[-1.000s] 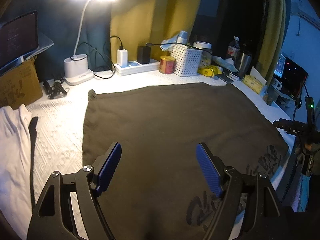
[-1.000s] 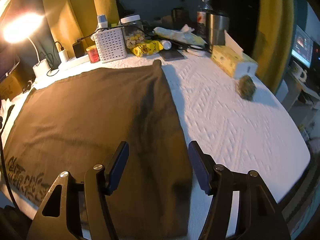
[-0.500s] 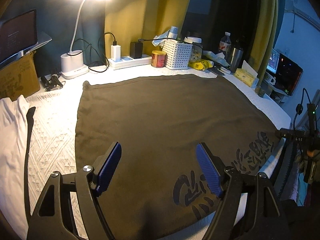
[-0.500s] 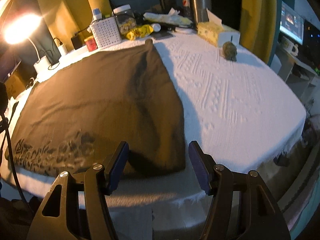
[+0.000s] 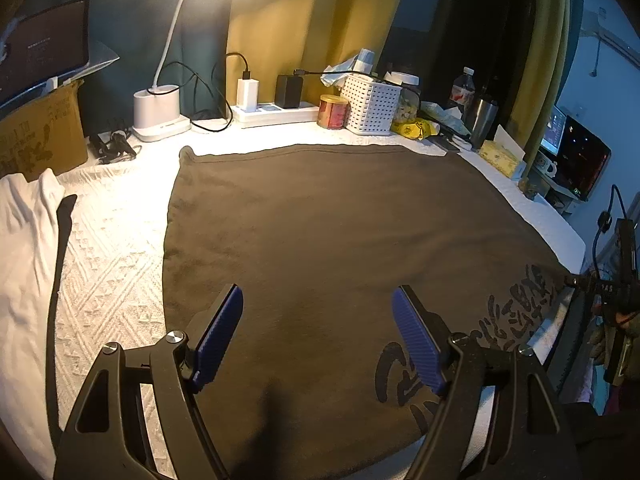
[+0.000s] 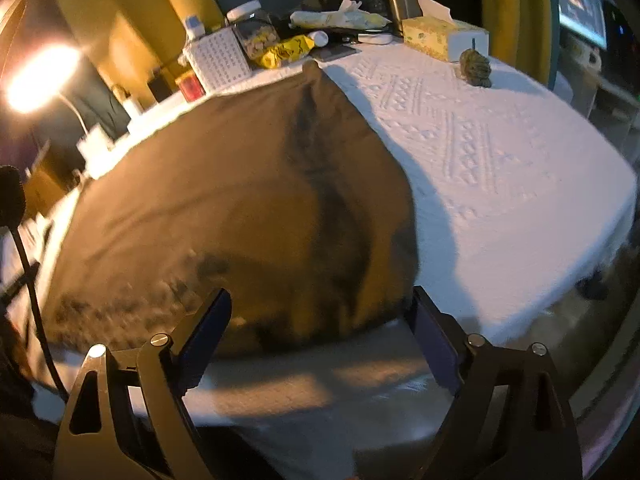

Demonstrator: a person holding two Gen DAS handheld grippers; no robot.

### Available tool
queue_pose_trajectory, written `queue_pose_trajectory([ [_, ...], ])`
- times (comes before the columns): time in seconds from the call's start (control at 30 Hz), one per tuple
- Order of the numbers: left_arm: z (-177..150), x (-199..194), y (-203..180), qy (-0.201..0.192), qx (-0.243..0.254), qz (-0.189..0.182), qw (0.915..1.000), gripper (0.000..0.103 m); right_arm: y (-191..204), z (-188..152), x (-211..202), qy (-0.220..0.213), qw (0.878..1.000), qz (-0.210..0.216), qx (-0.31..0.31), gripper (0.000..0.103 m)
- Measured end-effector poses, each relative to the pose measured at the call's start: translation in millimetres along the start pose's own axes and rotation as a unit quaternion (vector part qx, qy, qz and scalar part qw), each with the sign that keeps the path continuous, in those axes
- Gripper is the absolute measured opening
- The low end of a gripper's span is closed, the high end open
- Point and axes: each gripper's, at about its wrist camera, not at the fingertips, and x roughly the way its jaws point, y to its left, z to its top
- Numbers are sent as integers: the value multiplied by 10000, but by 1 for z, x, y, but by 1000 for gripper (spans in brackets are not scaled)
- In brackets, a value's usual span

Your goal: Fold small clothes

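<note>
Only the left view shows the white garment (image 5: 24, 248) at the far left of the table (image 5: 116, 240); only the right view shows the bare cloth-covered stretch beside the tissue box (image 6: 444, 36). The brown shirt (image 5: 320, 240) lies flat (print toward the near edge), ahead of and below both tongs. The left gripper (image 5: 318, 332) and right gripper (image 6: 320, 336) are spread wide, holding nothing.

Garment (image 5: 320, 240) lay flat mid-table (image 5: 112, 264), folded cloth (image 5: 24, 248) to its left, lamp base (image 5: 158, 114), power strip (image 5: 276, 114), can (image 5: 333, 112) and basket (image 5: 370, 104) lined up behind, tissue box (image 6: 444, 38) far right.
</note>
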Motion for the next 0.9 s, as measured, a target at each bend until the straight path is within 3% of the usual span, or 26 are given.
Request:
queue_pose_trajectory([
  [0.27, 7, 6, 11, 55, -38, 48, 10000, 77, 6, 21, 18, -250, 9984, 398, 328, 90],
  [0.63, 23, 22, 34, 170, -237, 289, 9992, 77, 29, 62, 55, -229, 9970, 737, -68, 86],
  [0.9, 33, 37, 37, 302, -212, 309, 9988, 77, 32, 84, 72, -222, 9969, 753, -103, 86],
])
